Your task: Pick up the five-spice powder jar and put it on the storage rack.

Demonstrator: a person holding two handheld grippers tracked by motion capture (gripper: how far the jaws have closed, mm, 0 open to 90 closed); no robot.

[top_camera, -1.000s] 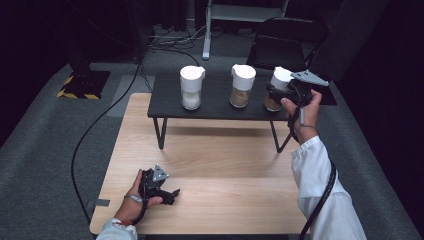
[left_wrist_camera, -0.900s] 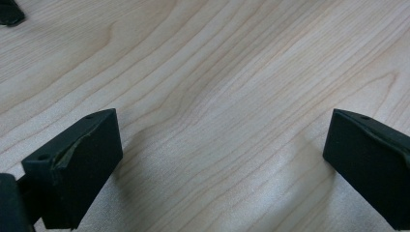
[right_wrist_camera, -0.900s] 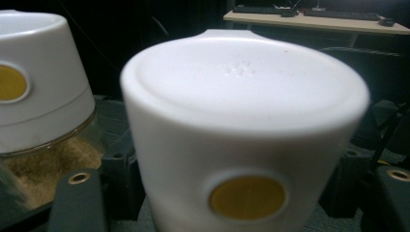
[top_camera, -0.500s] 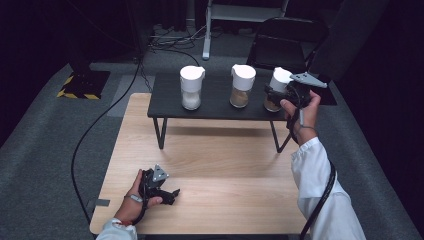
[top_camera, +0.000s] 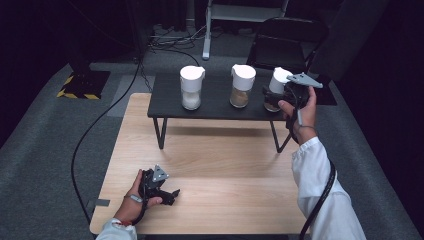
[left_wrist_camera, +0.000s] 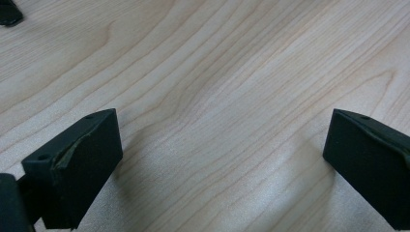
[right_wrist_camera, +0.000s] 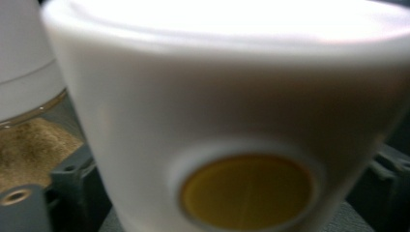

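Three white-lidded jars stand in a row on a low black table (top_camera: pixel 215 107): one with white contents (top_camera: pixel 192 94), one with brown contents (top_camera: pixel 242 91), and a third (top_camera: pixel 276 82) at the right end. My right gripper (top_camera: pixel 272 95) is level at that third jar. Its jaws have just been opening, and the jar's white lid (right_wrist_camera: pixel 232 96), with a yellow-brown round disc (right_wrist_camera: pixel 246 191), stands close between them. My left gripper (top_camera: pixel 172 194) lies on the wooden table (top_camera: pixel 225 165) near the front left. Its jaws are wide apart, with bare wood (left_wrist_camera: pixel 222 96) between them.
The neighbouring jar with brown grains (right_wrist_camera: pixel 29 140) is at the left of the right gripper view. A dark chair (top_camera: pixel 285 45) stands behind the black table. A black cable (top_camera: pixel 90 135) runs over the grey floor on the left.
The right hand has shifted very slightly at the right-hand jar. The left hand and its gripper have stayed where they were.
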